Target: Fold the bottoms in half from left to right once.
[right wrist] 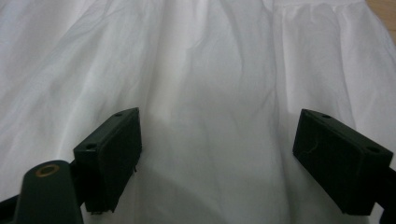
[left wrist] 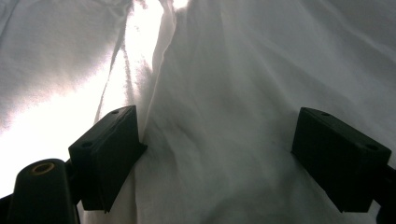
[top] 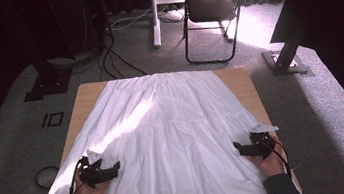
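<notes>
A white gathered skirt [top: 164, 133] lies spread flat over a wooden table [top: 246, 84], its narrow waist at the far end and its wide hem toward me. My left gripper [top: 114, 166] rests on the near left part of the cloth, pointing inward, jaws wide apart. My right gripper [top: 237, 146] rests on the near right part, pointing inward too, jaws wide apart. In the left gripper view the cloth [left wrist: 219, 107] lies under the open left gripper [left wrist: 217, 154], with a fold beside the left jaw. In the right gripper view smooth cloth [right wrist: 210, 93] lies under the open right gripper [right wrist: 217, 158].
A black folding chair [top: 214, 10] stands on the grey carpet beyond the table. A white stand leg [top: 153, 13] and cables are to its left. Black frame feet sit at the far left [top: 49, 83] and far right [top: 286, 61]. A cable coil [top: 47, 176] lies left of the table.
</notes>
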A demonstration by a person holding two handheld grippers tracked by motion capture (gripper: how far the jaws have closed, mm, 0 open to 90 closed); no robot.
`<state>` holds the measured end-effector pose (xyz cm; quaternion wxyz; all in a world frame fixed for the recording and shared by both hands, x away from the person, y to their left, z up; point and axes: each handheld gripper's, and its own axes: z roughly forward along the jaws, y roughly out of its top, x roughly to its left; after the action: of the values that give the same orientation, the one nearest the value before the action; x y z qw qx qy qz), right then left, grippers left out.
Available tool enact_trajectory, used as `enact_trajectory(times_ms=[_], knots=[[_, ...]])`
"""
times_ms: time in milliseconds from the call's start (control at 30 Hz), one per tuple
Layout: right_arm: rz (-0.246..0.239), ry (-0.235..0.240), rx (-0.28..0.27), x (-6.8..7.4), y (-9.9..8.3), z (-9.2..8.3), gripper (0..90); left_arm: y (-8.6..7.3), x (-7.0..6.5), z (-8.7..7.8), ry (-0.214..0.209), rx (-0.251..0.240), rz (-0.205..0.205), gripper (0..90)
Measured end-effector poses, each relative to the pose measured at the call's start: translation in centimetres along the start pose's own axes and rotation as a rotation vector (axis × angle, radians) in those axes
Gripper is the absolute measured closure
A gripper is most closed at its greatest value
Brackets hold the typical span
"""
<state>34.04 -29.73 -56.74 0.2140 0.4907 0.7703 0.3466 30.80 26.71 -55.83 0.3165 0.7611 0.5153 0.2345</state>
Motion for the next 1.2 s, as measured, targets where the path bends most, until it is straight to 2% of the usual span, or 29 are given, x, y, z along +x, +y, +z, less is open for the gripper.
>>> enact_trajectory(times_ms=[333, 467, 533, 567, 633, 700, 800, 900, 967, 1033, 1067, 1133, 1200], knots=[[0.008, -0.007, -0.001, 0.0, 0.0, 0.0, 15.5, 0.0, 0.0, 0.0, 0.005, -0.003, -0.006, 17.1], [0.018, -0.016, -0.001, 0.1, 0.0, -0.1, 15.5, 0.1, 0.1, -0.1, -0.007, 0.002, -0.005, 17.1], [0.017, -0.021, 0.000, 0.1, -0.1, -0.1, 15.5, 0.1, 0.1, -0.4, -0.014, -0.002, -0.015, 20.5], [0.021, -0.022, 0.001, 0.2, -0.1, -0.2, 16.5, 0.2, 0.2, -0.6, -0.014, -0.011, -0.018, 20.6], [0.026, -0.030, -0.003, 0.2, -0.2, -0.5, 24.3, 0.3, 0.4, -1.5, -0.009, -0.039, -0.013, 20.4], [0.016, -0.043, -0.016, 0.3, -0.3, -1.2, 29.0, 0.5, 0.8, -2.6, 0.016, -0.067, -0.004, 20.2], [0.019, -0.049, -0.061, 0.4, -0.4, -2.8, 34.1, 0.5, 2.0, -4.2, 0.040, -0.100, -0.004, 19.9], [0.001, -0.066, -0.063, 0.5, -0.6, -4.2, 43.0, 0.2, 3.8, -5.3, 0.083, -0.088, -0.010, 19.9], [-0.010, -0.077, -0.068, 0.6, -0.8, -4.8, 46.0, 0.1, 4.1, -5.4, 0.089, -0.085, -0.016, 20.3], [-0.018, -0.100, -0.074, 0.7, -1.5, -5.9, 52.9, -0.6, 6.3, -6.6, 0.157, -0.061, -0.046, 23.6], [-0.018, -0.118, -0.077, 0.4, -2.1, -6.6, 53.4, -1.2, 7.7, -7.1, 0.189, -0.056, -0.082, 28.2], [-0.001, -0.133, -0.087, -0.1, -2.7, -7.2, 53.5, -2.0, 9.3, -7.5, 0.229, -0.036, -0.124, 33.7], [0.024, -0.142, -0.093, -0.7, -3.2, -7.7, 53.2, -2.9, 10.7, -7.5, 0.236, -0.018, -0.155, 33.6]])
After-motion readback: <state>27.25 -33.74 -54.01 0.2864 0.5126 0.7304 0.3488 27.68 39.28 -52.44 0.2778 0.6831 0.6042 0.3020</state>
